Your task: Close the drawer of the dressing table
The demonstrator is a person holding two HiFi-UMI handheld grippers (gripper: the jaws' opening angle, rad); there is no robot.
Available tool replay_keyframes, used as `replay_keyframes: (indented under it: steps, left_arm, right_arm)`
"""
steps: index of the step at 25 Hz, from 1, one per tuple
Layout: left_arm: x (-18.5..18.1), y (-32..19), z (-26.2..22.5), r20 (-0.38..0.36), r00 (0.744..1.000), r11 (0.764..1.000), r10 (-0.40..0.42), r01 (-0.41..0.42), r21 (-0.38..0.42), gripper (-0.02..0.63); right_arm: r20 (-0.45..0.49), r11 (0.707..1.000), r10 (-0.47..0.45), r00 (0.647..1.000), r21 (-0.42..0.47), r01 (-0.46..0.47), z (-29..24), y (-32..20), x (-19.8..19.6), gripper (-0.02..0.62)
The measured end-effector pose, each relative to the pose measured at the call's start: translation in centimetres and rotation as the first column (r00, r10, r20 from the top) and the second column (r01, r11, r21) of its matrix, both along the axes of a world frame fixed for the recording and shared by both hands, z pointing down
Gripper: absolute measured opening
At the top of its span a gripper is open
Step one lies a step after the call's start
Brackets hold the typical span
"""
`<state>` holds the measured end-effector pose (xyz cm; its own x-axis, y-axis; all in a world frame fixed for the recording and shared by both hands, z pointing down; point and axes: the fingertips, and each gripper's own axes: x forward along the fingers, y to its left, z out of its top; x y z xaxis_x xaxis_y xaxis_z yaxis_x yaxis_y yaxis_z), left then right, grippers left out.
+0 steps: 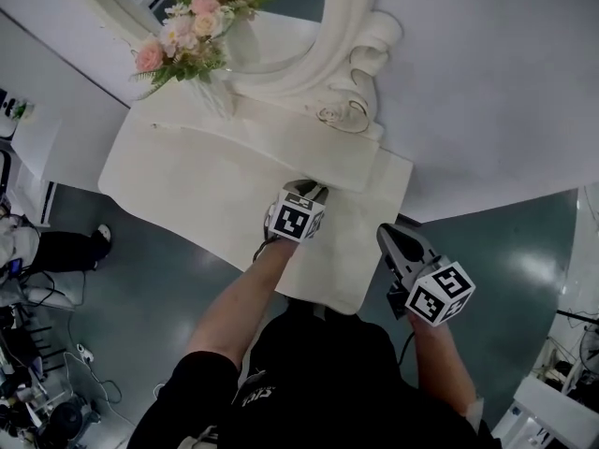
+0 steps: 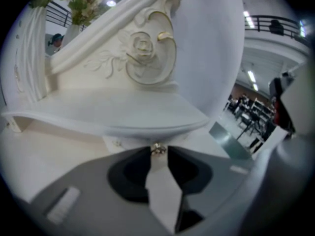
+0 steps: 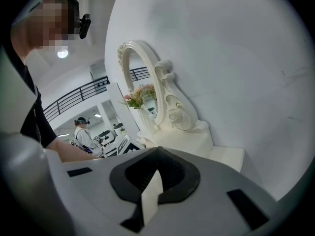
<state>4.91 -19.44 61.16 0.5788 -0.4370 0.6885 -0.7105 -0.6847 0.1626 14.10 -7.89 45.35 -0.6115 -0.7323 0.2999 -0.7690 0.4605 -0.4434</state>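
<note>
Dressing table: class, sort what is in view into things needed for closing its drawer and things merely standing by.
Needed: drawer; drawer knob; left gripper, jaws either side of the knob; dressing table.

Standing by: flowers; vase; mirror; right gripper, shut and empty.

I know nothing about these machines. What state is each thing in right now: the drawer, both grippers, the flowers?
White dressing-table drawer: front tucked under the tabletop edge, looks pushed in.
Left gripper: open, small gold knob between its tips.
Right gripper: shut, empty.
Vase of pink and white flowers: upright on the tabletop.
</note>
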Motion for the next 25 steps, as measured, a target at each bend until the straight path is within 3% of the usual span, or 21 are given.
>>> replay_keyframes:
  steps: [7, 12, 17, 21, 25]
  left_arm:
    - [-1.5, 1.9, -1.3, 0.026, 0.998, 0.999, -0.051, 0.050, 0.007, 0.114]
    - [-1.3, 3.5, -5.4, -0.063, 0.994, 0.992, -0.085, 0.091, 0.091, 0.110]
    - [-0.5, 5.7, -9.2, -0.061, 0.997, 0.982, -0.035, 0.046, 0.184, 0.097]
    - [-0.9, 6.8, -13.0, -0.163, 0.984, 0.975, -0.066, 0.099, 0.198, 0.030]
    - [-2.7, 7.6, -15.6, -0.172, 0.981, 0.962, -0.084, 0.125, 0.244, 0.014]
  right_arm:
    - [0.025, 0.999, -0.024, 0.999, 0.028, 0.023, -1.3, 0.2, 1.3, -0.006]
    - [0.035, 0.997, -0.061, 0.998, 0.059, 0.059, -2.3, 0.6, 1.9, -0.006]
    - [0.051, 0.990, -0.112, 0.992, 0.095, 0.107, -3.5, 1.0, 1.9, -0.006]
    - [0.057, 0.986, -0.125, 0.991, 0.116, 0.117, -4.2, 0.8, 1.8, -0.006]
    - [0.064, 0.985, -0.113, 0.992, 0.136, 0.104, -5.0, 0.4, 0.8, -0.006]
